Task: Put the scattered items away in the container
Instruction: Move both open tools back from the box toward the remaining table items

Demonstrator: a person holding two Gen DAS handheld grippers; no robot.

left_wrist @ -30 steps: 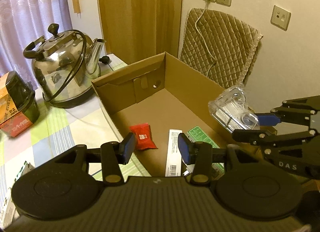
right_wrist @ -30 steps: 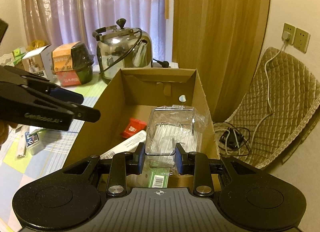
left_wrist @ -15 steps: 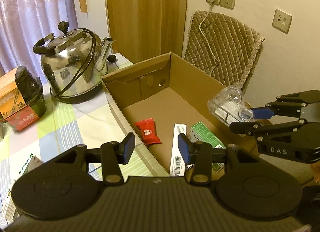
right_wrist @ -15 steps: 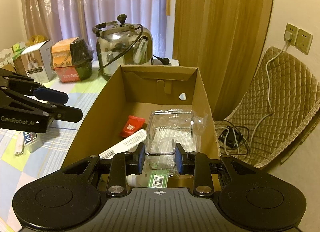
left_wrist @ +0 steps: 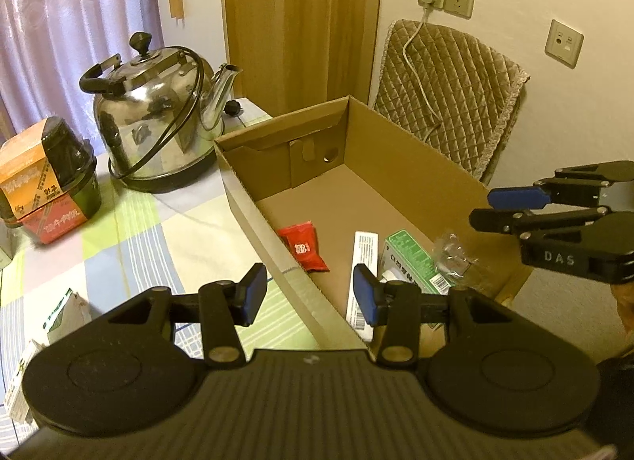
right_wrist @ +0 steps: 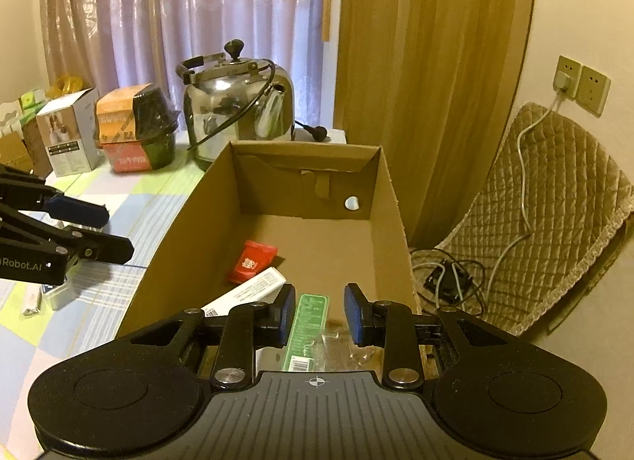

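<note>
An open cardboard box [left_wrist: 396,143] stands on the table's right side. Inside lie a red packet [left_wrist: 303,246], a long white box [left_wrist: 362,273], a green box [left_wrist: 412,262] and a clear plastic package [left_wrist: 451,258]. My left gripper [left_wrist: 309,297] hangs open over the box's near left wall, holding nothing. My right gripper [left_wrist: 481,207] hovers open above the box's right wall. In the right wrist view the right gripper [right_wrist: 319,315] is open over the green box [right_wrist: 311,321] and the clear package [right_wrist: 337,345], with the left gripper [right_wrist: 119,232] off to the left.
A steel kettle [left_wrist: 158,119] with a black cord and stacked noodle bowls [left_wrist: 47,178] stand behind the box on the checked cloth. Small cartons [left_wrist: 63,309] lie at the near left. A white carton [right_wrist: 69,131] sits far left. A quilted pad [left_wrist: 447,87] and floor cables [right_wrist: 447,277] are right.
The right gripper opened and let go of the clear plastic package, which now lies in the box. Both grippers drew back slightly.
</note>
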